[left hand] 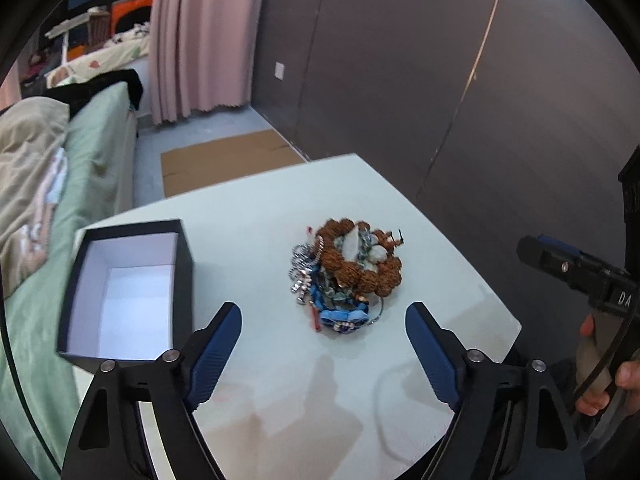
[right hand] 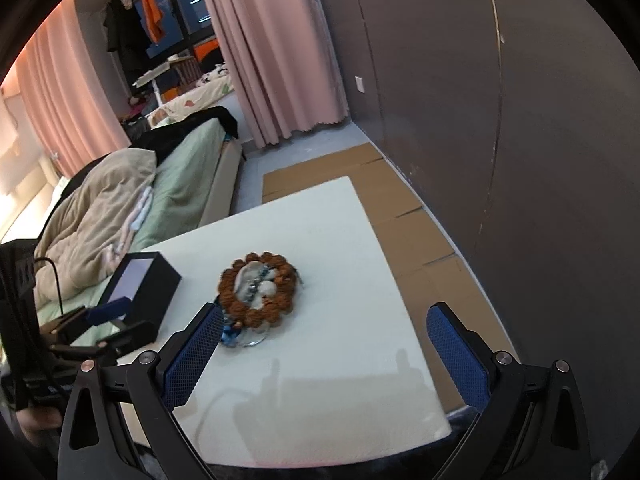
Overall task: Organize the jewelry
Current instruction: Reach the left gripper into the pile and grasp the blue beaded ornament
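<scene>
A heap of jewelry (left hand: 344, 276) lies near the middle of the white desk (left hand: 248, 224) in the left wrist view: a ring of knobbly brown beads (left hand: 360, 268) on top, a silver chain (left hand: 302, 268) at its left side and a blue piece (left hand: 344, 318) at its lower edge. In the lower left of that view an open black box (left hand: 128, 292) with a white inside stands on the desk, just beside the heap and not touching it. The left tongs (left hand: 324, 320) stand released with wide jaws, nothing between them, just below the heap. In the right wrist view the right tongs (right hand: 324, 318) are likewise released and empty, with the heap just above the left finger (right hand: 192, 356). A bed (right hand: 184, 192) with a green sheet fills the left, and flat cardboard (right hand: 404, 216) lies on the floor to the right of the desk.
</scene>
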Available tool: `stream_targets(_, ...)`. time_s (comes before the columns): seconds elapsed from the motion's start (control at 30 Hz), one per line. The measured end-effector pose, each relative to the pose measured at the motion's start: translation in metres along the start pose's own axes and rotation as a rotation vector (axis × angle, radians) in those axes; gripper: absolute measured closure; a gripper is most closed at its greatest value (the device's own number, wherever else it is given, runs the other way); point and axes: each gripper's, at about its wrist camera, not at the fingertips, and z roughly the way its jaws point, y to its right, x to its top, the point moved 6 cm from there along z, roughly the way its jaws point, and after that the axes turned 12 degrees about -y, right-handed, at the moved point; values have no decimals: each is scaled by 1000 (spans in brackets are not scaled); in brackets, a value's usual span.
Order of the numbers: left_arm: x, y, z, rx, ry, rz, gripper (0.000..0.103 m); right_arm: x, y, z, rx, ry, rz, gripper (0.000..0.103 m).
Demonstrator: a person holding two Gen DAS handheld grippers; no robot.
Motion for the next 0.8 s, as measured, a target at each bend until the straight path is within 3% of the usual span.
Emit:
stream_targets(0.57,1,9,64,-23,-155,-7,34,4,27,26,38,-64,92,1)
stream_targets(0.67,1,11,78,-28,-190,-11,51,4,25,29,51,-73,96,3)
stream_targets(0.7,-1,11,80,-19,-199,-11,62,4,23,30,61,-77,97,5)
stream_targets(0.73,0,11,79,-3,-182,-7,65,4,21,32,70,-80,98,7)
stream_targets(0.8,0,13,76,-40,-170,-13,70,4,15,37,98,-94,101,15)
